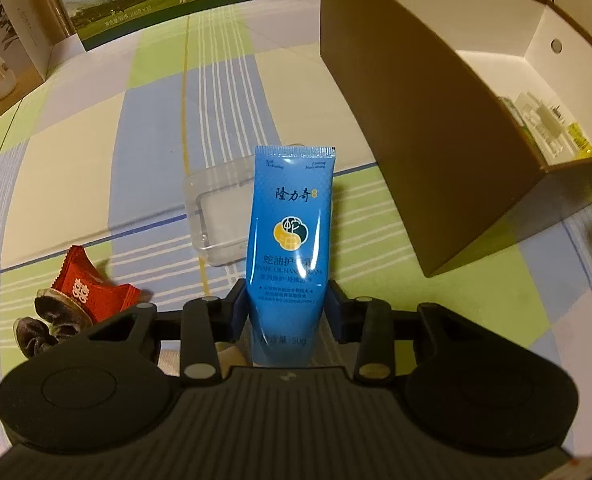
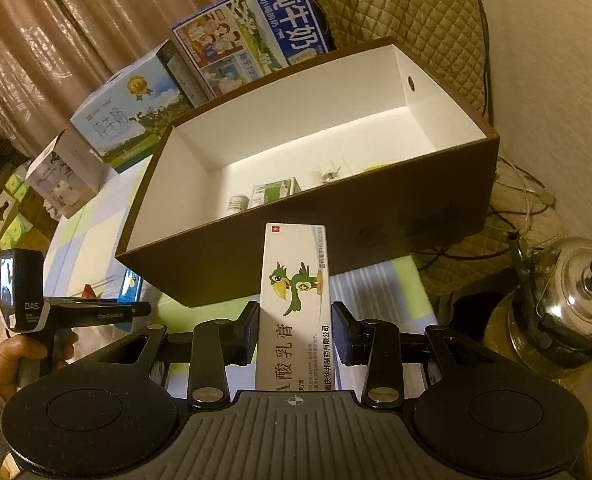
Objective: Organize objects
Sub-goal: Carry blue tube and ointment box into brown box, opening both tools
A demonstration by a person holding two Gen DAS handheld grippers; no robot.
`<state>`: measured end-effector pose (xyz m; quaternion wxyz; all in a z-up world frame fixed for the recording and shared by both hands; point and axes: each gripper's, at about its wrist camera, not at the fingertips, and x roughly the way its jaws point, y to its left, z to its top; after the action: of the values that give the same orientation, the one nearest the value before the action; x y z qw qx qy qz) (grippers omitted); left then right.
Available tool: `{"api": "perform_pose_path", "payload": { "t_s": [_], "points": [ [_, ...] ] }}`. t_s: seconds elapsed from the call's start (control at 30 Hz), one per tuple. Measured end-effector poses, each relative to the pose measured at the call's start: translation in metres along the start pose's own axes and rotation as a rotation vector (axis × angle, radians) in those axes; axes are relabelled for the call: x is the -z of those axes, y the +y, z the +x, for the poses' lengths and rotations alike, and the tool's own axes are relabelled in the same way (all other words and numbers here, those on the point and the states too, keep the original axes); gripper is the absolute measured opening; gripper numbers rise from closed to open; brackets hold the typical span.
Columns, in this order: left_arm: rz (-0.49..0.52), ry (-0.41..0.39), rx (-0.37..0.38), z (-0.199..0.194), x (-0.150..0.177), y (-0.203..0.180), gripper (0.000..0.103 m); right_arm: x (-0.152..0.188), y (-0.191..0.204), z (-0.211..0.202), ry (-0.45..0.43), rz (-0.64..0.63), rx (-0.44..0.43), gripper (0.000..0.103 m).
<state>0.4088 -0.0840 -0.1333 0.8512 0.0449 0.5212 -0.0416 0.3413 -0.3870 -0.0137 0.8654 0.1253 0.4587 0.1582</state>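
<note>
A: How many things are held right now?

B: 2, 1 per tool. The left gripper (image 1: pixel 285 308) pinches 1 blue plastic hand-cream tube (image 1: pixel 289 236) between its pads, crimped end pointing away from the camera, above the checked tablecloth (image 1: pixel 95 168). The right gripper (image 2: pixel 296 330) is clamped on 1 long white cardboard ointment box with a green parrot print (image 2: pixel 296 300), which stands up in front of the near wall of the big box.

A: Which big box?

B: 1 open brown cardboard box with a white inside (image 2: pixel 376 216). It sits on the table, to the right of the tube in the left wrist view (image 1: pixel 416 140).

A: Anything inside it?

B: From the right wrist view, 1 small white jar (image 2: pixel 237 204), 1 small green-and-white carton (image 2: pixel 275 191), and 1 pale small item further right that I cannot identify. There is also a bit of yellow at the wall.

A: And loose on the cloth?

B: 1 clear plastic tray (image 1: pixel 219 216) just behind the tube, 1 red sweet wrapper (image 1: pixel 87 288) to the left, and 2 dark wrapped sweets (image 1: pixel 49 324) touching it.

A: Beyond the table's middle?

B: 3 printed milk cartons along the far edge: 1 blue-lettered (image 2: pixel 251 36), 1 with a meadow picture (image 2: pixel 131 120), 1 pale (image 2: pixel 61 180). Off the table, 1 shiny metal kettle (image 2: pixel 568 304). A person's hand (image 2: pixel 23 360) holds the left tool's handle.
</note>
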Motion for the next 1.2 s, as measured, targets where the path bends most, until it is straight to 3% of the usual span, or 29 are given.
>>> {"api": "perform_pose_path", "payload": {
  "t_s": [0.4, 0.8, 0.97, 1.2],
  "points": [
    [-0.076, -0.062, 0.02, -0.062, 0.007, 0.002, 0.034, -0.016, 0.008, -0.012, -0.029, -0.051, -0.078, 0.035],
    [-0.085, -0.183, 0.131, -0.129, -0.045, -0.041, 0.034, -0.064, 0.011, -0.01, -0.071, -0.068, -0.175, 0.035],
    [-0.07, -0.195, 0.152, -0.125, -0.08, -0.064, 0.034, -0.095, 0.013, 0.006, -0.097, -0.071, -0.177, 0.035],
    [-0.069, -0.14, 0.146, -0.089, -0.12, -0.091, 0.034, -0.13, 0.011, 0.049, -0.079, -0.084, -0.142, 0.035]
  ]
}}
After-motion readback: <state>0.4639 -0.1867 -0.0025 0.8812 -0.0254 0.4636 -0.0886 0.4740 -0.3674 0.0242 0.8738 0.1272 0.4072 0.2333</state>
